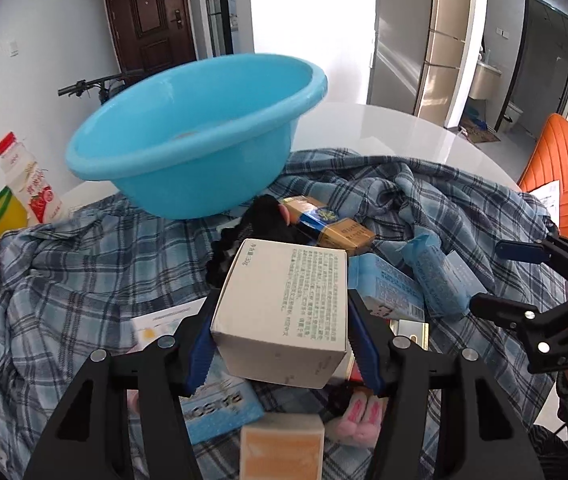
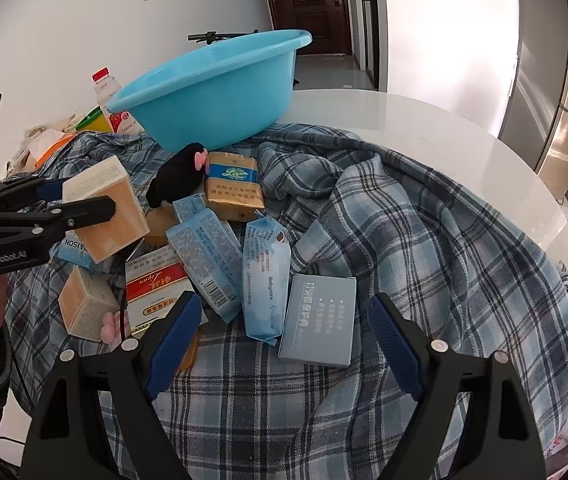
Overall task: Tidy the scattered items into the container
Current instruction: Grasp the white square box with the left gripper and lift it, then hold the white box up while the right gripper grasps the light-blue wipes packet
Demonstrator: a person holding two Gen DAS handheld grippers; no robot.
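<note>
My left gripper is shut on a white and tan box and holds it above the pile; it also shows in the right wrist view. The blue basin stands behind the pile on the plaid cloth, also in the right wrist view. My right gripper is open and empty, just in front of a grey-blue flat box. Blue wipe packs, a gold pack, a red and white carton, a black plush and a second tan box lie scattered.
A plaid shirt covers the round white table. A red-capped drink bottle and yellow item stand left of the basin. An orange chair is at the right. The right gripper shows at the right edge.
</note>
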